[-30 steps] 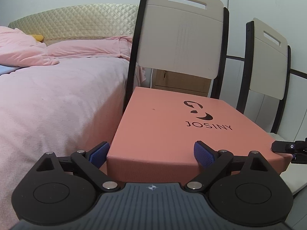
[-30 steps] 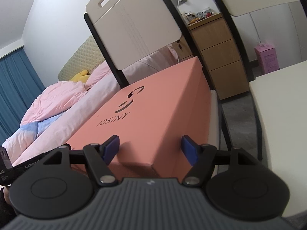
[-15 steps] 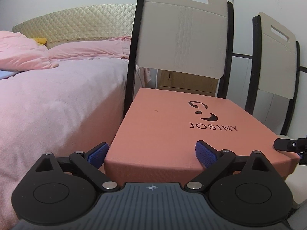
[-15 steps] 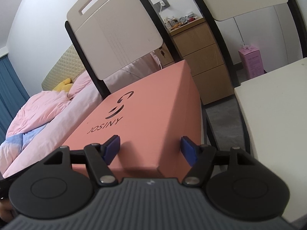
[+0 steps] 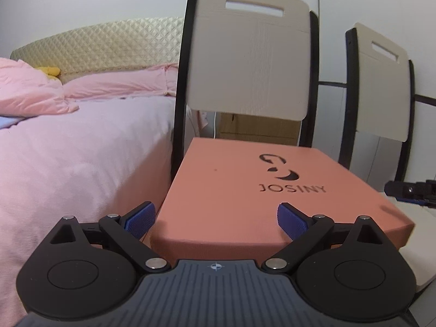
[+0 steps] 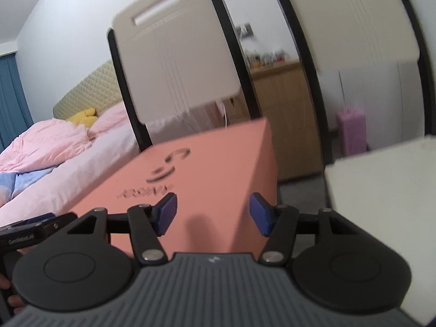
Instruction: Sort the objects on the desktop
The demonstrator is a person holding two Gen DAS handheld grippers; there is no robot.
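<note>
Salmon box [image 5: 245,190] printed "JOSINY"; left tool [image 5: 216,218] wide astride corner; right tool [image 6: 212,212] closing, gripping nothing.

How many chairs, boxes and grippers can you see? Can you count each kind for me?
Chairs: 2, one behind the box, one further right.
Salmon-pink boxes: 1, on the nearer chair's seat.
Grippers: 2, the left gripper and the right gripper, whose jaws are closing at the box's corner.
Total: 5
</note>
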